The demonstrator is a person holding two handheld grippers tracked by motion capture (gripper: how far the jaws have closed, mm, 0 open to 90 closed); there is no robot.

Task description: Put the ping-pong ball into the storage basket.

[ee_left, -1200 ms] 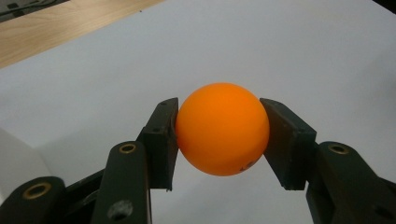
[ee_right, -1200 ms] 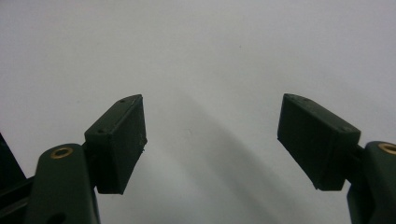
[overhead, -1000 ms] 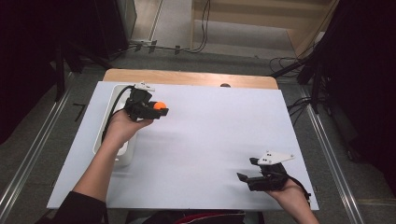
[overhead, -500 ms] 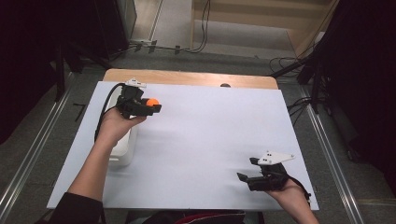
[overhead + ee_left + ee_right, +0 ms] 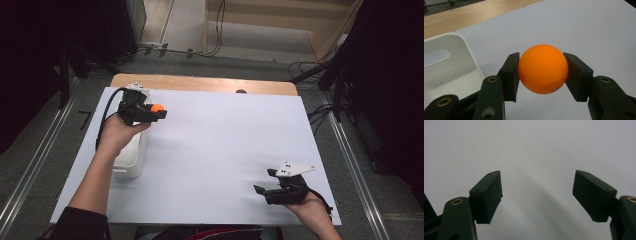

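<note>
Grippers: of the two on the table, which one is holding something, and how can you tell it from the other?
The left gripper: its pads clamp an orange ball beside the white bin. The right gripper has open, empty jaws.

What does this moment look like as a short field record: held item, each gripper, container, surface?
held item: orange ball, clamped between both pads
left gripper: shut on the ball, at the far end of the white bin
right gripper: jaws apart, nothing between them, low over the near right of the table
container: white bin at the table's left edge
surface: white tabletop
</note>
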